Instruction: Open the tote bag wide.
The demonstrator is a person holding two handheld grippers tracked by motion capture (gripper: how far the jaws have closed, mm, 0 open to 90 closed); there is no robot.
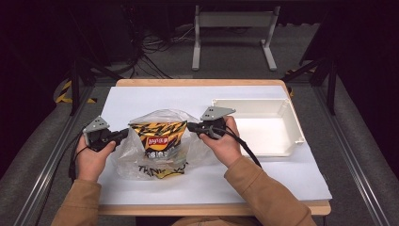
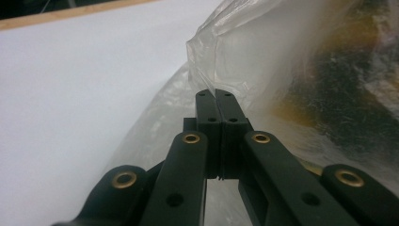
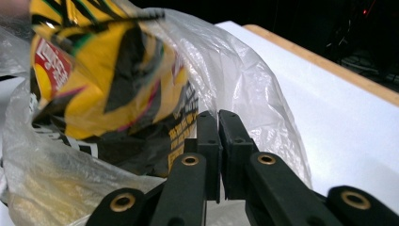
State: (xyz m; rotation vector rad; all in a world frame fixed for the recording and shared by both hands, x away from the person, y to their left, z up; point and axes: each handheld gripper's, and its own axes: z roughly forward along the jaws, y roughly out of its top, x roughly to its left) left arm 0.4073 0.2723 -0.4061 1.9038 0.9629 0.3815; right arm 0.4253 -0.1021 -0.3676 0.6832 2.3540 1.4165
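The right hand-held gripper (image 3: 219, 115) has its jaws pinched together on the thin film of a clear plastic bag (image 3: 244, 75) holding a yellow-and-black chip packet (image 3: 108, 80), above the white tabletop (image 3: 348, 122).

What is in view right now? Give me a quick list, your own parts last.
plastic bag: 1, clear, centre of the table, pinched at both sides
chip packet: 1, yellow and black, inside the plastic bag
bin: 1, white, empty, right of the bag
sheet: 1, white, covering the table
table: 1, wooden
stand: 1, grey, on the floor beyond the table
left tongs: 1, black, shut on the bag
right tongs: 1, black, shut on the bag
hands: 2, tan sleeves
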